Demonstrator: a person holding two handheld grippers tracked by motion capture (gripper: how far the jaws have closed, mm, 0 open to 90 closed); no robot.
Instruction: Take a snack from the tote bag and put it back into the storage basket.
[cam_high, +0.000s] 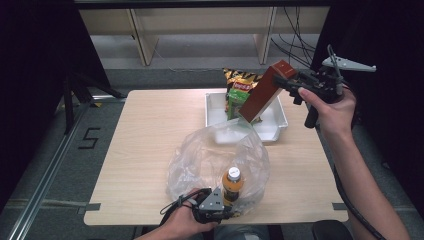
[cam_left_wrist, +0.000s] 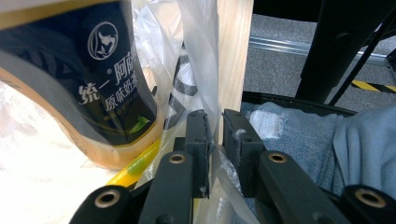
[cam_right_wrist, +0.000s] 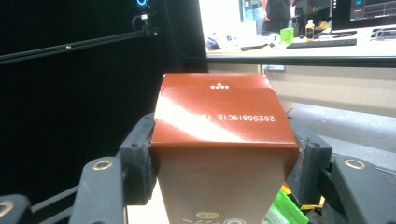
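High view: right gripper (cam_high: 286, 81) clamping tall brown cardboard carton (cam_high: 262, 92) by its top, above white tray (cam_high: 274, 131); light, stiff, crushable. Left gripper (cam_high: 220, 212) pinching thin clear plastic bag (cam_high: 200, 155) rim betw. near-closed fingers; slippery, floppy.

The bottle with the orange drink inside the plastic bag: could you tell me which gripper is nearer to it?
Left. The left gripper pinches the plastic bag's rim right beside the bottle. The right gripper is raised above the white tray, holding a brown box.
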